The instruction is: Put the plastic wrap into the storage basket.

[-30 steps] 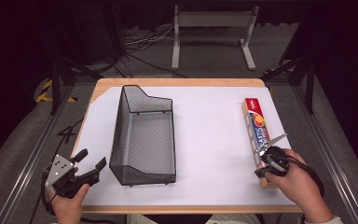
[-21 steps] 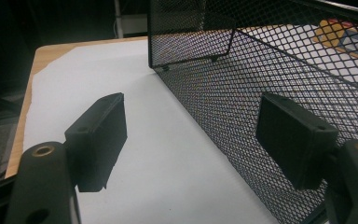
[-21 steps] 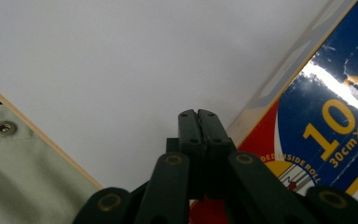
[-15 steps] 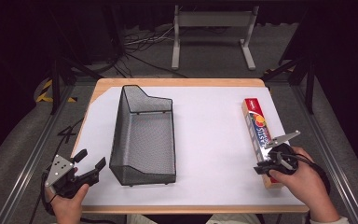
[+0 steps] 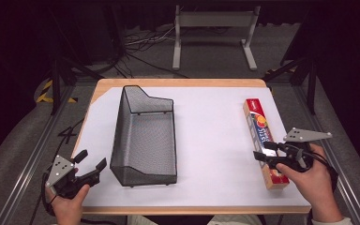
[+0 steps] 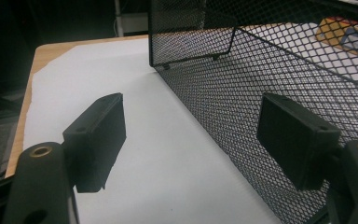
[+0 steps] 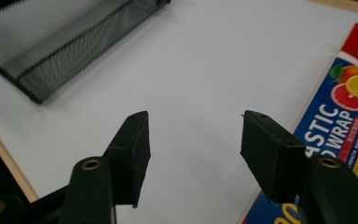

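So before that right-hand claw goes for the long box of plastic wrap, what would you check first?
1. Right gripper open: ok. Its jaws have just been opening and nothing is between them.
2. Long red cardboard box of plastic wrap flat on the white table cover: ok, along the right edge.
3. Jaws lined up over the box: not ok. In the right gripper view the box lies beside the right-hand jaw, not between the two.
4. Black wire mesh basket ready: ok, upright and apart from the box.
5. Left gripper out of the way: ok, open beside the basket's near left corner.
6. Jaws wide enough for the box: cannot tell.
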The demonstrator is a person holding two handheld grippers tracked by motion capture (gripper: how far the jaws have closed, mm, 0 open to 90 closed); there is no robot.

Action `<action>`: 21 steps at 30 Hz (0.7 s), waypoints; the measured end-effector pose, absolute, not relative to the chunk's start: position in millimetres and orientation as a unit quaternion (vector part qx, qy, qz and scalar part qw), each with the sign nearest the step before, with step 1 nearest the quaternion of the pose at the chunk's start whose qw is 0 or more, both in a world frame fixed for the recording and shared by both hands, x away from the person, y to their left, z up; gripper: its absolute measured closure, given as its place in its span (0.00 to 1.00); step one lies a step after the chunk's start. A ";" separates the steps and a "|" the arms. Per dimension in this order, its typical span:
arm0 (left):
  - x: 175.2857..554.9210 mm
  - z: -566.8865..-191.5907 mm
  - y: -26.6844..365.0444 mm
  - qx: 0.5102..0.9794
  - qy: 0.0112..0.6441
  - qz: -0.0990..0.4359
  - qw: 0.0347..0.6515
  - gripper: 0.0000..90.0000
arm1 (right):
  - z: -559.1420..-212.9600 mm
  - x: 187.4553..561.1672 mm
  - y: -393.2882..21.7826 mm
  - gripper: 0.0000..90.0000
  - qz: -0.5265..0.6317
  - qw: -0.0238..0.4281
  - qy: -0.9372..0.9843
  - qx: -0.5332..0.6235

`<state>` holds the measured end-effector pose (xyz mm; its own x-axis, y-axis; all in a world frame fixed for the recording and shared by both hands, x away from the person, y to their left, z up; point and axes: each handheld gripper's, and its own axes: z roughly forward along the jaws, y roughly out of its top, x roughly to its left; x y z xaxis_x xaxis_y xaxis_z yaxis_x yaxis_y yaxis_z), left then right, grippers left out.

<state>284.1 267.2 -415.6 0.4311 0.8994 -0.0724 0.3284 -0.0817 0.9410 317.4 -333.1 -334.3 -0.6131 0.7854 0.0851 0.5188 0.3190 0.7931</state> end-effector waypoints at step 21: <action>282.8 -414.8 266.5 0.679 0.455 0.287 0.500 0.27 | -331.8 344.6 -349.4 0.32 0.425 0.243 0.734 0.470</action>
